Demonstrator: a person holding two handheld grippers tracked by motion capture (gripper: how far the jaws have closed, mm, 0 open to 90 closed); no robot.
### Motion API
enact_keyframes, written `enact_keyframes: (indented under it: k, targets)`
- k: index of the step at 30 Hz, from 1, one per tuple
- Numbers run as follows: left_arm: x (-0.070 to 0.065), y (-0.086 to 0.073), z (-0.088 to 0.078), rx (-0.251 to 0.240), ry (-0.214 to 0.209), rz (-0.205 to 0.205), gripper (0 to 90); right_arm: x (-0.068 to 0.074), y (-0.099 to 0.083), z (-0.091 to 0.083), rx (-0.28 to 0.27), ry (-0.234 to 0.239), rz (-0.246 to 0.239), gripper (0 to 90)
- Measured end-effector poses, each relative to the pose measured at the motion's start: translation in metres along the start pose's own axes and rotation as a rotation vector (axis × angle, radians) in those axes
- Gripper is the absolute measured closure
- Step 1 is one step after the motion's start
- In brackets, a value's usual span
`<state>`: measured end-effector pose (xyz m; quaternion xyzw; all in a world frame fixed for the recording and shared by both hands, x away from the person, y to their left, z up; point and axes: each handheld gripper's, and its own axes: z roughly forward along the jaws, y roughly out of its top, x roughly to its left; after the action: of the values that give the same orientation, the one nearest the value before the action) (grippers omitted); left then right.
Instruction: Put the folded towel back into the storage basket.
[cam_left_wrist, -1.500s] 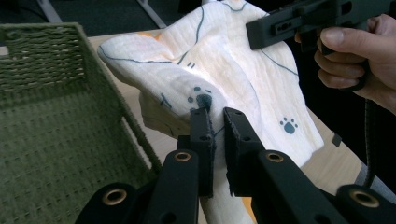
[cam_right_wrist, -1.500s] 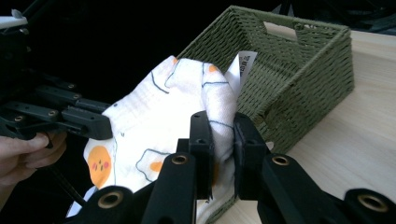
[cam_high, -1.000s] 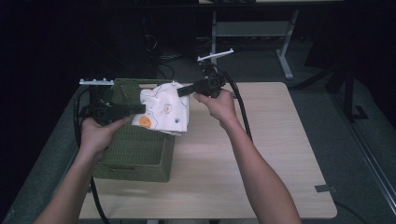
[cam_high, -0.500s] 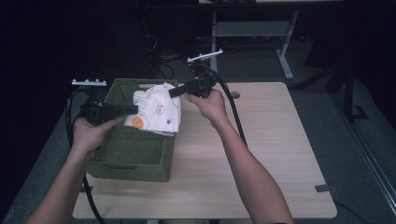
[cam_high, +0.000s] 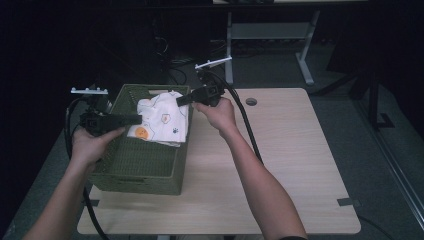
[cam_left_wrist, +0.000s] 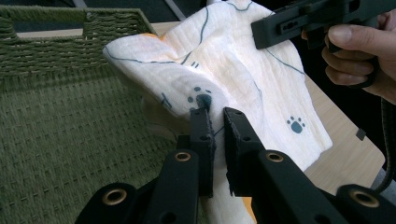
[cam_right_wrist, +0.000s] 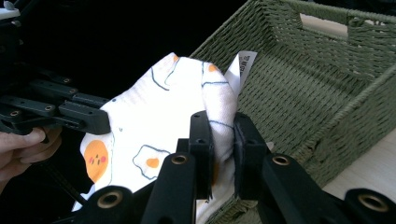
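Left gripper (cam_high: 136, 119): fingers (cam_left_wrist: 201, 135) closed on a fold of the cloth, pinching it beside a dark paw-print motif; seen in its own view, the fold is bunched between the two black pads.

Basket (cam_high: 125, 165): green woven, with handle cut-outs, standing at the left end of the counter (cam_high: 280, 165). Rigid enough to receive a dropped item.

Cloth (cam_high: 161, 120): white waffle-weave fabric printed with fried eggs, orange faces and paw prints, held up between both grippers over the basket's far right part, its lower edge draping onto the right rim. Judged light, soft and limp; not fragile, not slippery. It will sag wherever unsupported, so hold it at two separated edge points, as now, and keep it spread.

Label (cam_right_wrist: 243, 65): small white sewn-in tag at the cloth's top edge, with print too small to read. No brand legible.

Right gripper (cam_high: 181, 98): fingers (cam_right_wrist: 201, 140) closed on a gathered edge of the cloth, just below the label.
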<state>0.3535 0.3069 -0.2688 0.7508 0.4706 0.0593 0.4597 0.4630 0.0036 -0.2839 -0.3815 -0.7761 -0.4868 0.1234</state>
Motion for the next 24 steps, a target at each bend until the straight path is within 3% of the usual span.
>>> enact_keyframes:
  k: [24]
  targets:
    - [0.031,-0.018,-0.002,0.027,0.038,-0.018,82.9,-0.005,-0.003,0.043,0.021,0.024,0.013,79.8]
